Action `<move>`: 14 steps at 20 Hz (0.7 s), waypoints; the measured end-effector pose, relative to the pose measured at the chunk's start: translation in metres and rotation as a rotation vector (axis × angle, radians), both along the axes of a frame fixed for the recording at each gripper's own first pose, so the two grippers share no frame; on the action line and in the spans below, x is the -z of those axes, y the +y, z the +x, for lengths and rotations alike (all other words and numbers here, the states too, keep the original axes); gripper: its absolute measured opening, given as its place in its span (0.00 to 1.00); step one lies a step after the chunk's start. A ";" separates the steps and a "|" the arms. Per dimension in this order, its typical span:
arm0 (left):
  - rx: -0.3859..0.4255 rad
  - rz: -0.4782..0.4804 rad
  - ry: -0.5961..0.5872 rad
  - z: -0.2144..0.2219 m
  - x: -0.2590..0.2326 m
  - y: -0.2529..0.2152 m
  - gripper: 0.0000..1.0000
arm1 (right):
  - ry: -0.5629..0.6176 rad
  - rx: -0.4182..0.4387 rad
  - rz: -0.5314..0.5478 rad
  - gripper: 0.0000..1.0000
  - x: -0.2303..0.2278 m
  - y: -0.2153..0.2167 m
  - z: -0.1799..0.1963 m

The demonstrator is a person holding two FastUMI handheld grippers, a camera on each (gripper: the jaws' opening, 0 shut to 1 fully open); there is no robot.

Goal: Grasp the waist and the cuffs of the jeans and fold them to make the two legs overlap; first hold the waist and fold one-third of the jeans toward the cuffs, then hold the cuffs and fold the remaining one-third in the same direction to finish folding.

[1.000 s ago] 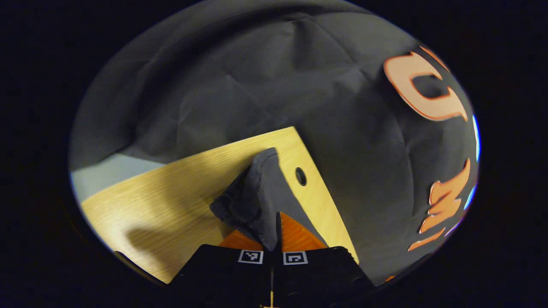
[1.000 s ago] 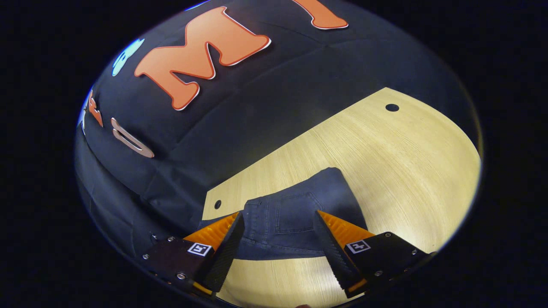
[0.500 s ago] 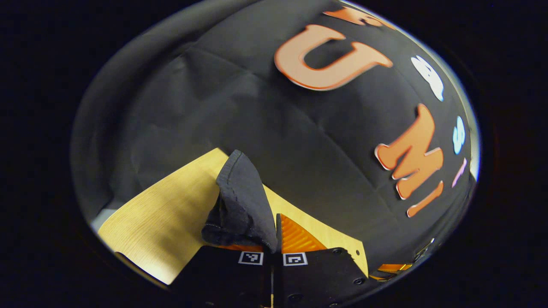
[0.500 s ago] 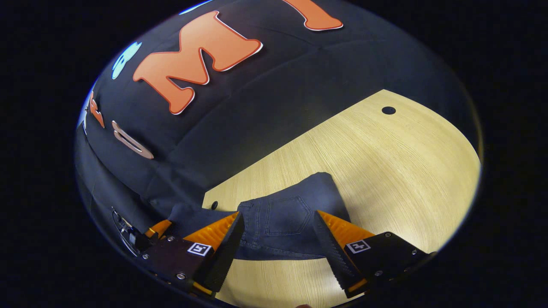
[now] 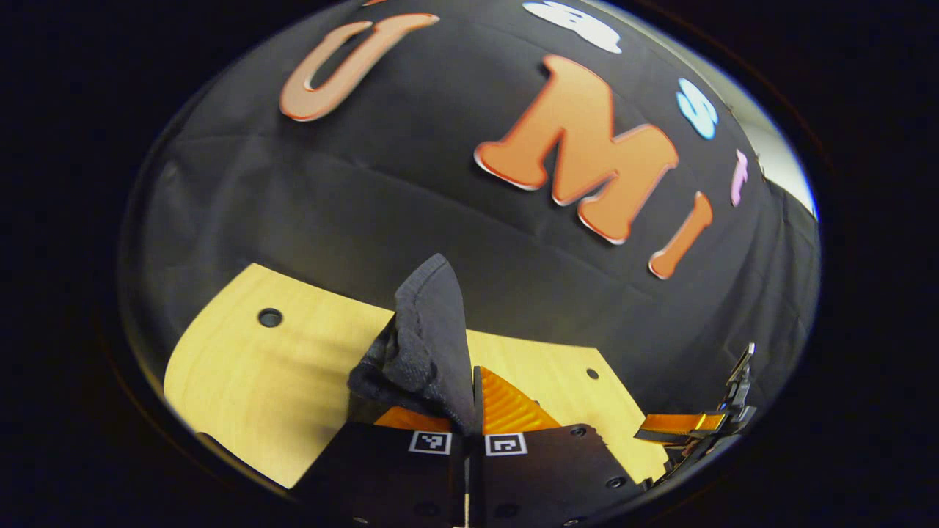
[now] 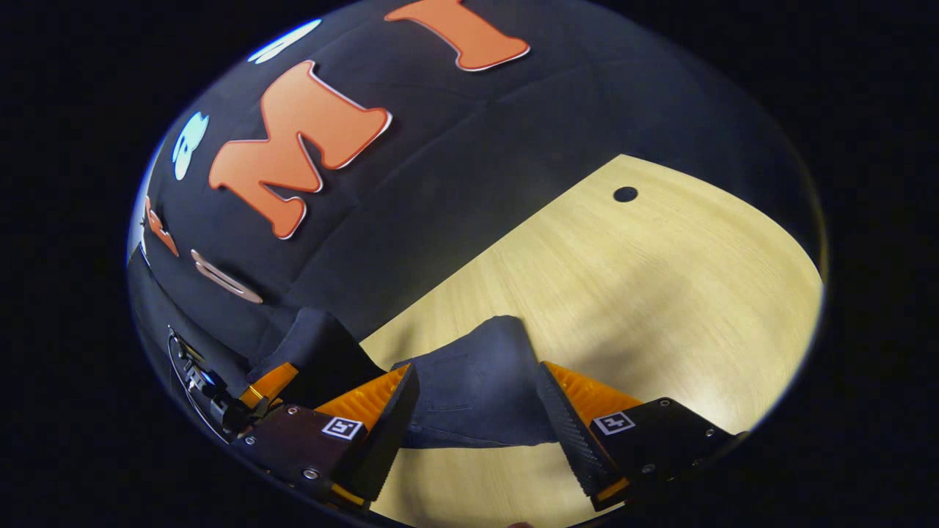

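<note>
Now swung round over tabletop: left tongs clenched on jeans; right tongs released above denim.

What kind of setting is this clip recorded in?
Most likely a purpose-built recording booth, not a home: a black cloth wall backs a bare light-wood table with drilled holes, and only dark jeans lie on it.

Bare table right of jeans
</note>
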State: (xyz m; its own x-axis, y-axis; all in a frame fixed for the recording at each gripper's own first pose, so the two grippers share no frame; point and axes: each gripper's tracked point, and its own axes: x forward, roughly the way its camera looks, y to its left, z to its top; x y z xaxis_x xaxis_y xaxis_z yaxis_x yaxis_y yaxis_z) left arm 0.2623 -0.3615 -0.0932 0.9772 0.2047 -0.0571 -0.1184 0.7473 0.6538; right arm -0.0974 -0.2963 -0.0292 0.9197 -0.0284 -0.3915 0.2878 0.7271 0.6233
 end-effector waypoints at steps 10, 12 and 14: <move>-0.247 0.276 0.185 0.074 0.142 0.053 0.03 | 0.026 0.046 0.036 0.98 0.024 -0.058 -0.037; -0.268 0.285 0.199 0.080 0.155 0.065 0.04 | 0.028 0.051 0.038 0.98 0.027 -0.065 -0.042; -0.256 0.247 0.263 0.082 0.182 0.067 0.10 | 0.034 0.058 0.034 0.98 0.030 -0.074 -0.046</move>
State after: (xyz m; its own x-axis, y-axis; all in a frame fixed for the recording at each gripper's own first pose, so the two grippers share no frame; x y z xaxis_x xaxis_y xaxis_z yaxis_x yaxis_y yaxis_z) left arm 0.3439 -0.2950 -0.2757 0.8522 0.4767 -0.2158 -0.0850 0.5332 0.8417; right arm -0.1437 -0.3700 -0.0593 0.9030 -0.0672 -0.4243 0.3503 0.6871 0.6366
